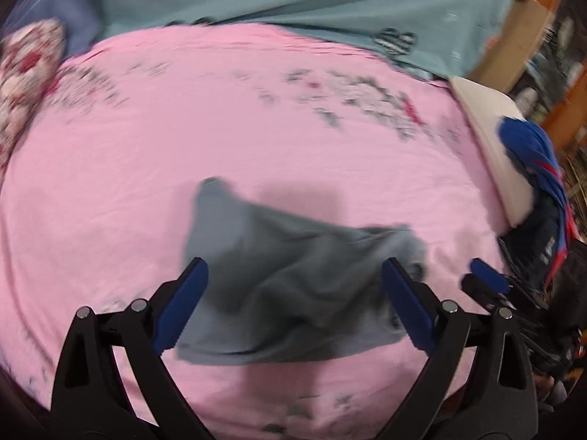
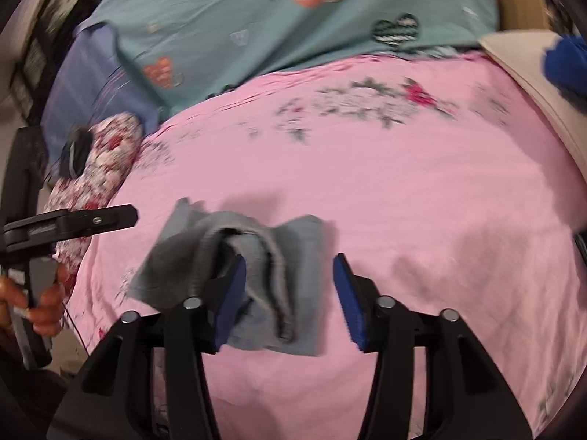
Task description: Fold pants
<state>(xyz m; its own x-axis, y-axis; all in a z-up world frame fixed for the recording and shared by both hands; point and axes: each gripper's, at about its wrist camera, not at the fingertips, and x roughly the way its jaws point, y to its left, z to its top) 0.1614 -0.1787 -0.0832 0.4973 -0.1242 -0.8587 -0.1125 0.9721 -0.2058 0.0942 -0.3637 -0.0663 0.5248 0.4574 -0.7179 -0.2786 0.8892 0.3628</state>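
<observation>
Small grey pants [image 1: 286, 286] lie loosely bunched on the pink bedsheet [image 1: 256, 139]. My left gripper [image 1: 295, 304] is open above them, one blue pad on each side, and holds nothing. In the right wrist view the pants [image 2: 256, 267] show a ribbed waistband on top. My right gripper [image 2: 290, 297] is open over the pants' right part and empty. The left gripper [image 2: 73, 223] shows at the left of that view, and the right gripper's fingertips [image 1: 488, 275] show at the right of the left wrist view.
A teal patterned quilt [image 1: 312, 3] lies at the far side of the bed. A floral pillow [image 2: 99, 168] sits at the left. A cream pillow [image 1: 491, 139] with blue clothing [image 1: 532, 161] sits at the right. Wooden furniture [image 1: 532, 18] stands beyond.
</observation>
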